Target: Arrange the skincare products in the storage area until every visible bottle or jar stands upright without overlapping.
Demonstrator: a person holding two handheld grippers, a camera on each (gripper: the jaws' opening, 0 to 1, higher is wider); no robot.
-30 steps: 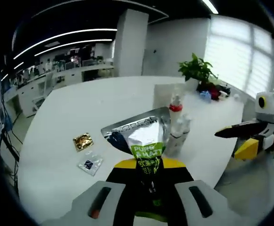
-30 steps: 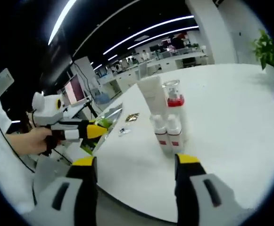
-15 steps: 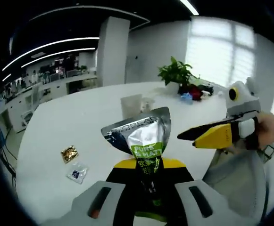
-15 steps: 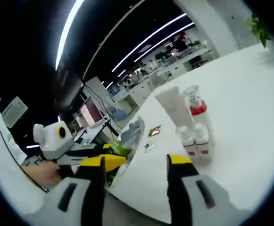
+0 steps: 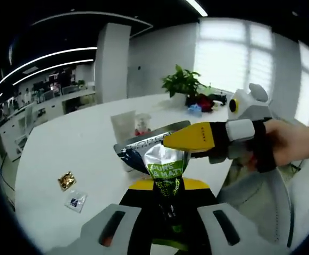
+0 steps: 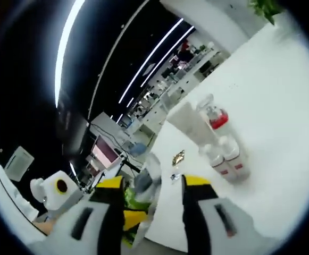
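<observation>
My left gripper [image 5: 167, 187] is shut on the lower end of a silver and green sachet-style tube [image 5: 162, 154], which it holds upright above the table's near edge. The right gripper [image 5: 170, 142], held in a person's hand [image 5: 290, 146], comes in from the right, its yellow tip at the tube's flared top. In the right gripper view the tube's silver top [image 6: 146, 178] stands between the jaws of my right gripper [image 6: 153, 183], which is open. On the white table [image 6: 271, 101] stand a white tube [image 6: 189, 122], a clear bottle with a red band [image 6: 214, 114] and two small white bottles [image 6: 227, 158].
A gold sachet [image 5: 65, 180] and a clear sachet [image 5: 75, 202] lie flat on the table [image 5: 64, 143] to the left. A potted plant [image 5: 181, 82] and small items stand at the far edge. A grey chair [image 5: 255, 199] is at the lower right. The left gripper [image 6: 127, 215] sits below the tube.
The right gripper has closed in from the side until its jaws straddle the top of the tube. The left gripper still holds the tube; both views have swung.
</observation>
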